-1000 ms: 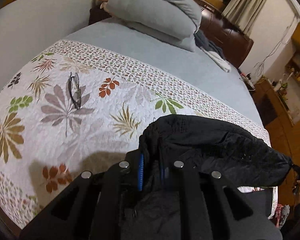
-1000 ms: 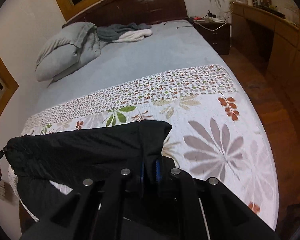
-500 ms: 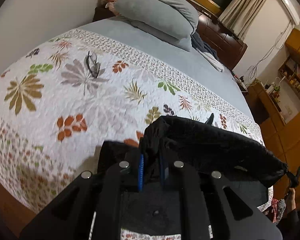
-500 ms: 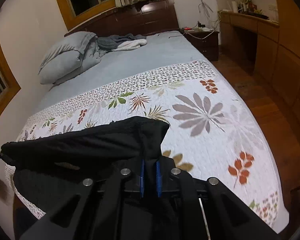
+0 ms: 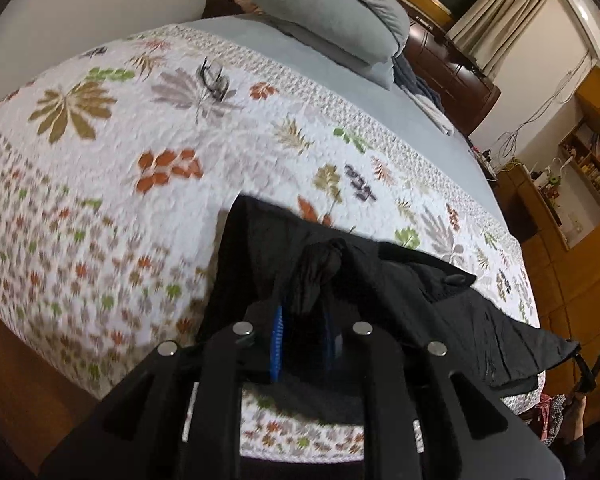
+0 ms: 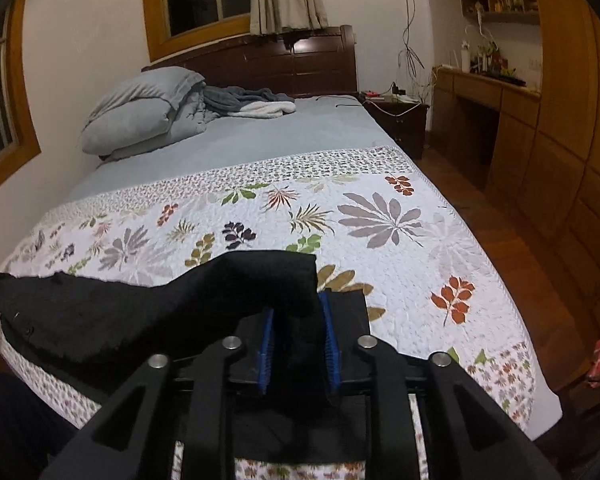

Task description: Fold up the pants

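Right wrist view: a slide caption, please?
Right gripper, jaws just opening, laying black pants onto the leaf-print quilt.

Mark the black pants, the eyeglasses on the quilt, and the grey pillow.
black pants [image 6: 148, 320]: right wrist view, on the flat stretch of fabric left of the jaws.
eyeglasses [image 5: 214, 80]: left wrist view, on the dark frame.
grey pillow [image 6: 128, 126]: right wrist view, on its front face.

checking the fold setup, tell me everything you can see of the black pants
The black cloth pants are thin, matte and wrinkled, with a small button on one edge. They lie stretched across the near end of the white leaf-print quilt, partly draping over its edge. One bunched end sits between the left gripper pads, the other between the right gripper pads, both just opening.
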`<state>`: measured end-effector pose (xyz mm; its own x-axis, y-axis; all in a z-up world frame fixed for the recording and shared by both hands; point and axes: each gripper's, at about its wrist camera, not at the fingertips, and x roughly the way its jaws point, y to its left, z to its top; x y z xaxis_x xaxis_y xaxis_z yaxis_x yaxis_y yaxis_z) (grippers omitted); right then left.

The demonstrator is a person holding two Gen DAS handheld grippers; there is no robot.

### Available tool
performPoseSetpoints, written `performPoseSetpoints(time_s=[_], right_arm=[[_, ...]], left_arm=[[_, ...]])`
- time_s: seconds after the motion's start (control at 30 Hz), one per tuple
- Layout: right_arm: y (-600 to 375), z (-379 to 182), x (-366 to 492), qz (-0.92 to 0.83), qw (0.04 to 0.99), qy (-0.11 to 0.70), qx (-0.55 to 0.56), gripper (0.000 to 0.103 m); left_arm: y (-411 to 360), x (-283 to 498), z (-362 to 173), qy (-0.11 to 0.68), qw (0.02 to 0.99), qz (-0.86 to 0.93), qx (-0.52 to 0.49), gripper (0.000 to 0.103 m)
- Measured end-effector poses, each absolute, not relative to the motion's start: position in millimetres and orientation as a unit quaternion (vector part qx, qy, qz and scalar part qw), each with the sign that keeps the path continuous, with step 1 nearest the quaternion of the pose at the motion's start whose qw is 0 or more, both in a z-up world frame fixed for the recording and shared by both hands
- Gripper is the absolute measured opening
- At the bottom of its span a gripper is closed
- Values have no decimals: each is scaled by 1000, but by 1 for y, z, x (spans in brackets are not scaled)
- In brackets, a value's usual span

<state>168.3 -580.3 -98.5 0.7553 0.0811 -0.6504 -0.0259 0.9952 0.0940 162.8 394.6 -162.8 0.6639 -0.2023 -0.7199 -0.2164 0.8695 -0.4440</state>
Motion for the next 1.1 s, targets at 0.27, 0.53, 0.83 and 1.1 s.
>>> performPoseSetpoints(time_s=[0.27, 0.53, 0.83, 1.1], right_arm=[[-589, -120, 121, -6, 929, 356, 103, 88], [-616, -176, 95, 102, 824, 390, 399, 94], [-621, -229, 134, 60, 772, 410, 483, 95], [-619, -248, 126, 61, 761, 413, 497, 95]], left_arm=[[396, 118, -197, 447, 865, 66, -220, 40], [377, 70, -171, 388, 887, 73, -238, 77], [301, 96, -190, 409, 868, -36, -279, 89], [291, 109, -226, 398, 814, -57, -419, 90]])
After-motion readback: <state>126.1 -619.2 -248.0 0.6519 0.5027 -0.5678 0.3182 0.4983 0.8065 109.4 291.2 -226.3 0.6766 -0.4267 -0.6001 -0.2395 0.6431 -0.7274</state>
